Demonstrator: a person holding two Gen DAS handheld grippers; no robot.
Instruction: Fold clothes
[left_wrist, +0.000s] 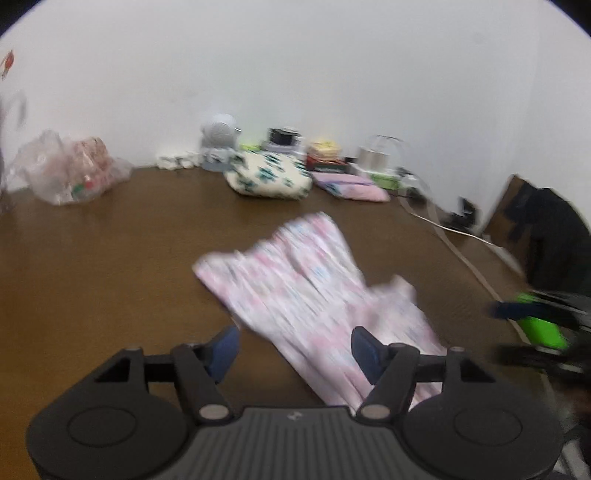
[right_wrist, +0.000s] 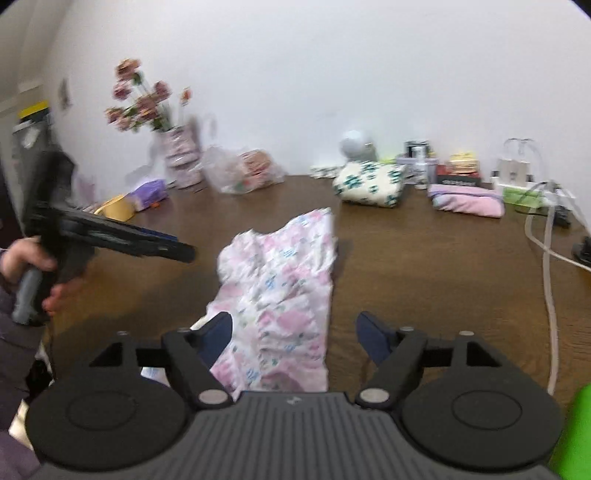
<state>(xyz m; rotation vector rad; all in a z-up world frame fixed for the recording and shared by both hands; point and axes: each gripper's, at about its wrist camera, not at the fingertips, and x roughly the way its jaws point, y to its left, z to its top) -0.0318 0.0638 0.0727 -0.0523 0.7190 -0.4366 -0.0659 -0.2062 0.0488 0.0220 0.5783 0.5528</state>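
Left wrist view: the left gripper (left_wrist: 293, 350) is held above the brown table (left_wrist: 110, 251), fingers apart, nothing between them. The pink patterned garment (left_wrist: 310, 291) lies spread lengthwise on the table ahead — partly under the right fingertip. The right gripper (left_wrist: 532, 321) is seen at the edge, blurred.

Right wrist view: the right gripper (right_wrist: 293, 336) is likewise spread wide and empty, with the garment (right_wrist: 280, 291) running away between its fingers. Folded clothes (right_wrist: 369, 182) are stacked by the wall.

Risk, as judged: only one layer may be pinched, or the cloth dragged askew — the rumpled far edge would cause a crooked fold.
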